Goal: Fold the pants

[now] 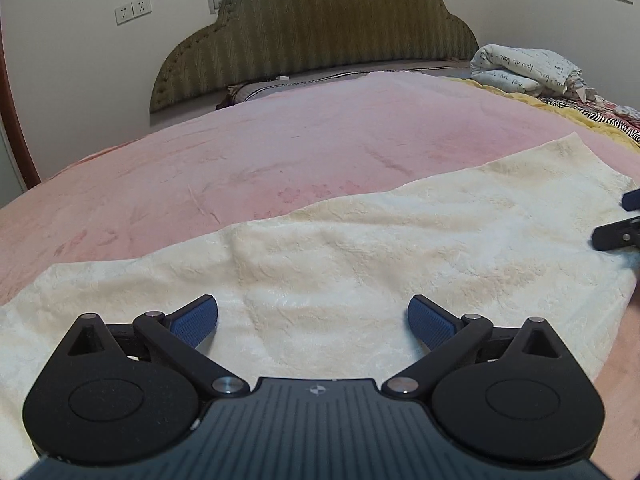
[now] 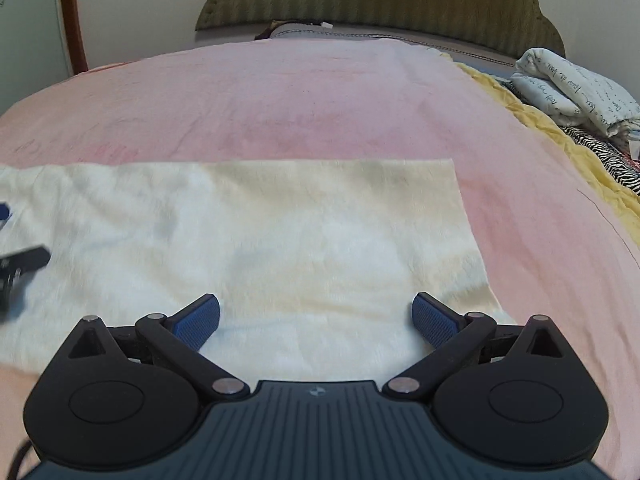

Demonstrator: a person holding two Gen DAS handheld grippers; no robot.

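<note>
Cream-coloured pants (image 1: 360,252) lie flat as a long band across the pink bedcover (image 1: 280,148). My left gripper (image 1: 313,322) hovers open over their near edge, blue pads wide apart with nothing between them. In the right wrist view the same pants (image 2: 280,232) end in a straight edge at the right. My right gripper (image 2: 316,322) is open above the near edge, also holding nothing. Each gripper shows at the other view's side: the right gripper (image 1: 618,224) at the far right edge, the left gripper (image 2: 16,264) at the far left edge.
A green padded headboard (image 1: 320,32) stands at the far end of the bed. Folded printed bedding (image 1: 528,68) and a yellow quilt (image 2: 560,136) with zebra-patterned cloth lie at the right. A wooden door frame (image 2: 74,16) stands at the left.
</note>
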